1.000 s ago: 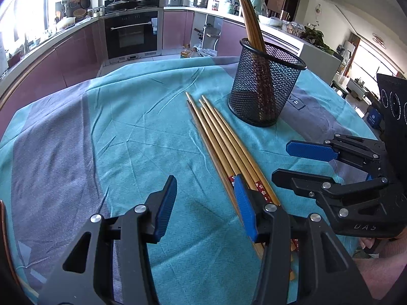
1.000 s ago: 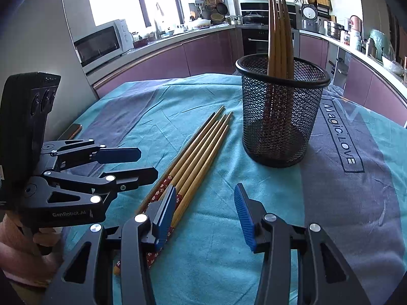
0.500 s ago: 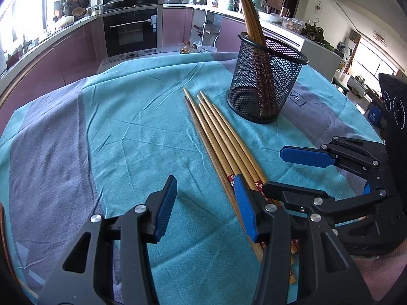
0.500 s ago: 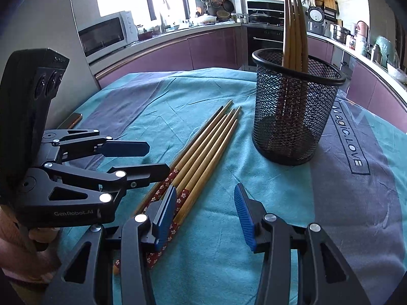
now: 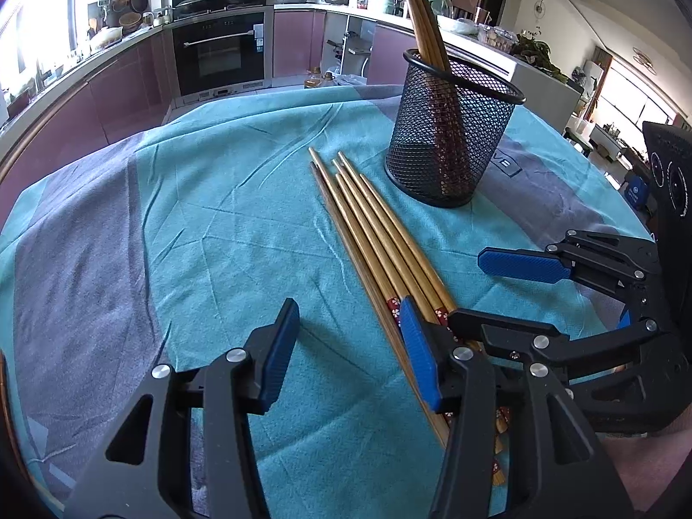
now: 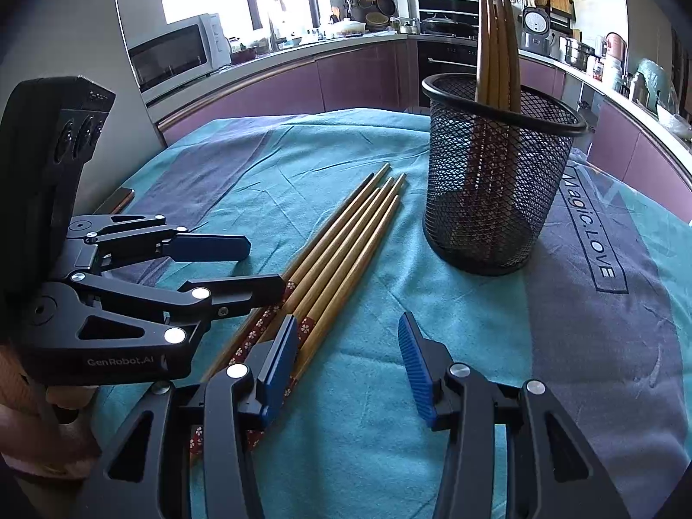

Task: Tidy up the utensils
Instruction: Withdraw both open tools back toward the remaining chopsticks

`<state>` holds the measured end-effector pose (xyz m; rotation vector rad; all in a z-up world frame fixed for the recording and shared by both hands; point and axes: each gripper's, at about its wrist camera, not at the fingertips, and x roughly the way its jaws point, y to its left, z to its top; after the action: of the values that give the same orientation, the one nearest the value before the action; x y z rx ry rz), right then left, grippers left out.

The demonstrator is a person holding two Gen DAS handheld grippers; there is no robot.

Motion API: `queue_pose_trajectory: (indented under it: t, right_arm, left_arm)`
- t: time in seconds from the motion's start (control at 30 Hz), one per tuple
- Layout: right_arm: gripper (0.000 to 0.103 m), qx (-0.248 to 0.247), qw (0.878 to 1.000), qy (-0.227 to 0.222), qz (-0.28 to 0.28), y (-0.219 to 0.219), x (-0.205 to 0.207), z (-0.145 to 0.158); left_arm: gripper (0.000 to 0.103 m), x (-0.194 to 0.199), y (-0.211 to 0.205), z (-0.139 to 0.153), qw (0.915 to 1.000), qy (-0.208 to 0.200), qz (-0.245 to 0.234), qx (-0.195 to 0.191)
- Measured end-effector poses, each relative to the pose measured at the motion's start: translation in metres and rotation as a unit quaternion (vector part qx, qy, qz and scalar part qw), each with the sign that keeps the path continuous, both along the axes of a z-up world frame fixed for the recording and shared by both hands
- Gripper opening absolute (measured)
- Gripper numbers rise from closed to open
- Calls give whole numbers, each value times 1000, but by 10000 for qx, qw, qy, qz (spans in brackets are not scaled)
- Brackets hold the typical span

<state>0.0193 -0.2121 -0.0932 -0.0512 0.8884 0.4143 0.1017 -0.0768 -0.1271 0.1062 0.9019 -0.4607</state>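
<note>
Several wooden chopsticks (image 5: 380, 251) (image 6: 337, 259) with red flowered ends lie side by side on the teal cloth. A black mesh cup (image 5: 454, 147) (image 6: 497, 181) stands upright just beyond their tips, with several more chopsticks (image 6: 497, 43) upright inside. My left gripper (image 5: 350, 354) is open and empty, its right pad just over the flowered ends. My right gripper (image 6: 348, 363) is open and empty too, its left pad over the same ends. Each gripper shows in the other's view, the right gripper (image 5: 488, 294) and the left gripper (image 6: 246, 266), facing each other across the bundle.
A teal and grey tablecloth (image 5: 216, 216) covers the round table. Beyond the table run purple kitchen cabinets, with an oven (image 5: 220, 52) and a microwave (image 6: 173, 56). A hand (image 6: 26, 428) holds the left gripper's handle.
Both grippers have edged slightly closer to each other over the chopsticks' flowered ends. Nothing has been picked up, and the jaws stand about as wide as before.
</note>
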Motion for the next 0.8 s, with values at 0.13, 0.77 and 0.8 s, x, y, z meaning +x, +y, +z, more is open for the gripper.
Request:
queue_pose_trajectory:
  t: [0.13,0.77,0.8]
  right_arm:
    - [45,1,10000,49,-49,-3,1,-1]
    - [44,-134,9998,81,-90,-5,5,-2]
    - [43,-135,9998,84,-96,-5,6,-2]
  left_arm:
    - [50,1,1,0,10000,12,22,16]
    - [44,5,0,-1,9998,10,80,157]
    - [42,6,0,-1,9998,12,75,170]
